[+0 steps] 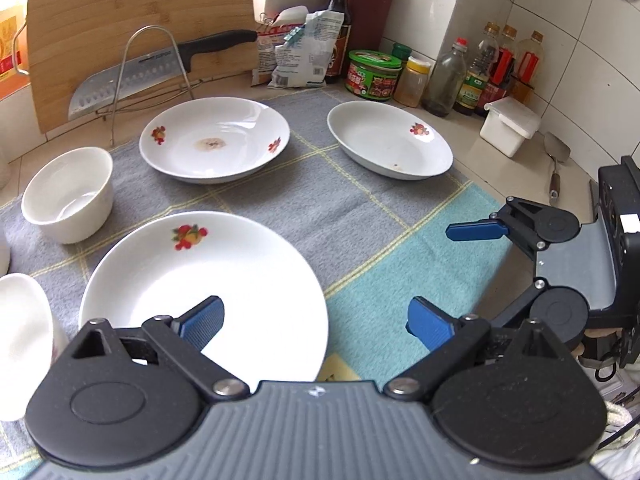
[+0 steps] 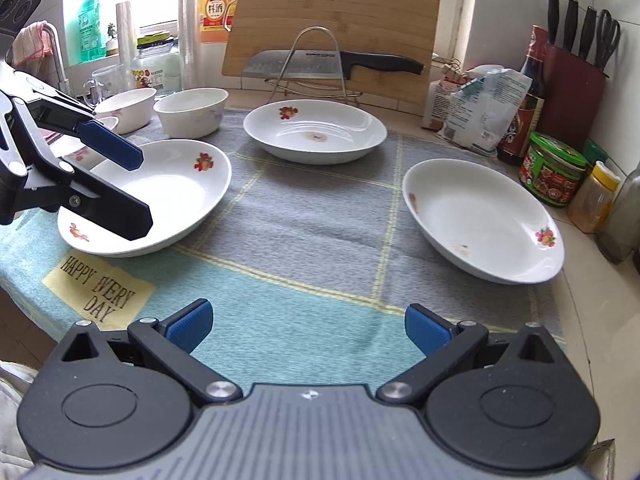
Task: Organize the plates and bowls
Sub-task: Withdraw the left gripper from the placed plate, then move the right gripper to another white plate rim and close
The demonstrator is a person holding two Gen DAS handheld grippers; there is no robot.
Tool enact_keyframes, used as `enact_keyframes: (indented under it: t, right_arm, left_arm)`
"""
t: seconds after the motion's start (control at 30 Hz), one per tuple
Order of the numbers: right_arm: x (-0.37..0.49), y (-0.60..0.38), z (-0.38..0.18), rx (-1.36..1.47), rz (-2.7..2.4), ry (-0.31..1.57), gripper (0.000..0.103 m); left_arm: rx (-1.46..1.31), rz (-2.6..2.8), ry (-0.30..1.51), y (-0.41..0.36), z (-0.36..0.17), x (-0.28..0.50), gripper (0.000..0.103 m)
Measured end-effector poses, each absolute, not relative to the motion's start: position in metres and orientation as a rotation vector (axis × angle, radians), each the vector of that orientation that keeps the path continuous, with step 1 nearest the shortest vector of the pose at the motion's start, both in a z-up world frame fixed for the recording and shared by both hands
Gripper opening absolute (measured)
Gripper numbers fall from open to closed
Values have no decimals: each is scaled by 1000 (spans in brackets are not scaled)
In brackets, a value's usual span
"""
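White ceramic plate with fruit print (image 1: pixel 200 292) is seen on the grey cloth (image 1: pixel 340 208), directly under the left tongs (image 1: pixel 316 320); right tongs (image 2: pixel 308 326) well apart. Both tongs released, empty.

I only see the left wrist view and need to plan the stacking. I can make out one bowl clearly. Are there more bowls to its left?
Observer: Yes. Beyond the nearer bowl a second bowl stands beside it.
Operator: Is the right gripper holding anything?
Observer: No. The right gripper is open over the cloth, with nothing between its fingers.
Operator: What is the yellow patch at my plate's edge?
Observer: A sewn label reading HAPPY EVERY DAY.
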State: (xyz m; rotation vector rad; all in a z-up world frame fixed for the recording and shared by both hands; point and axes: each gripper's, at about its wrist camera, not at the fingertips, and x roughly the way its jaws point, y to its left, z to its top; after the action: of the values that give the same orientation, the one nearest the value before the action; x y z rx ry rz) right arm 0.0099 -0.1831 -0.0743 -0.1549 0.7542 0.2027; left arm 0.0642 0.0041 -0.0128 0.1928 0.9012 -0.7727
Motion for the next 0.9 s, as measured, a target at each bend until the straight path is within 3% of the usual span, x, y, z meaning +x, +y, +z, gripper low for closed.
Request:
enact_keyframes:
  t: [0.5,0.9]
  right_arm:
    - [29,-125,-64,-207,155,772,103]
    - [92,-134,-66,-15,256,862,103]
  left_arm:
    - [195,-695,909,103,-39,48,98]
    - [217,-586,849,80,-76,48,99]
